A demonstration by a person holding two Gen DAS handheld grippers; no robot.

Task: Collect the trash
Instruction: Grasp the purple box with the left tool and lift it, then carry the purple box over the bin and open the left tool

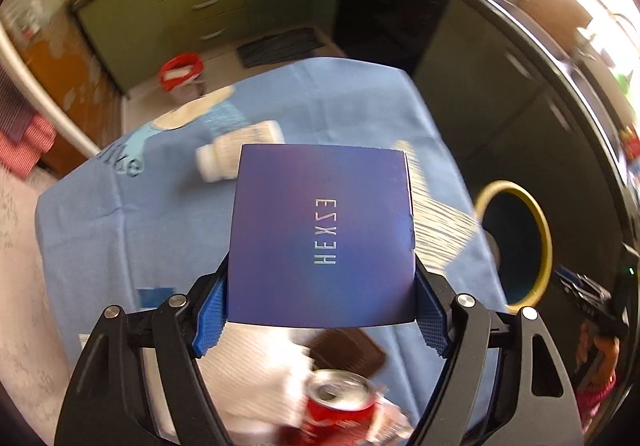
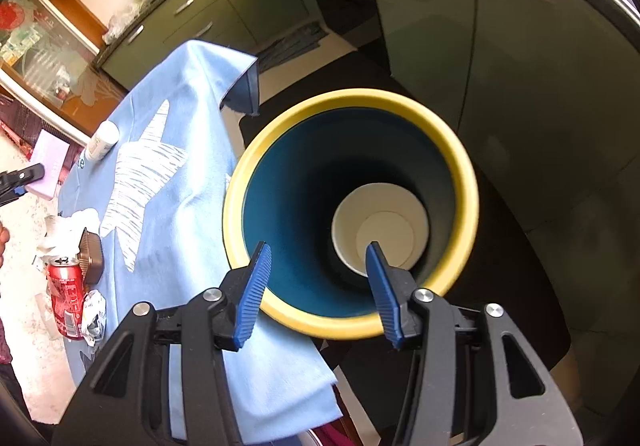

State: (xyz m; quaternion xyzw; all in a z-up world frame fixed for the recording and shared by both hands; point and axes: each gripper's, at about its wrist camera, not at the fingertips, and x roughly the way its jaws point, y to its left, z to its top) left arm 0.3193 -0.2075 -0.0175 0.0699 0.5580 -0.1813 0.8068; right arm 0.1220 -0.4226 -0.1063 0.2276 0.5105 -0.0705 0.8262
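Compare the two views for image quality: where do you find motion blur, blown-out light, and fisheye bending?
Left wrist view: the held dark blue square box is sharp, while the red soda can and white plastic bottle smear with motion blur; the upper right corner is blown out. Right wrist view: mostly sharp, the yellow-rimmed blue bin crisp, cabinets curving toward the edges.

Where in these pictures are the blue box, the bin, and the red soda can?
blue box (image 1: pixel 320 238), left wrist view, middle of its top face.
bin (image 2: pixel 460 161), right wrist view, its yellow rim.
red soda can (image 2: pixel 66 296), right wrist view, its side.
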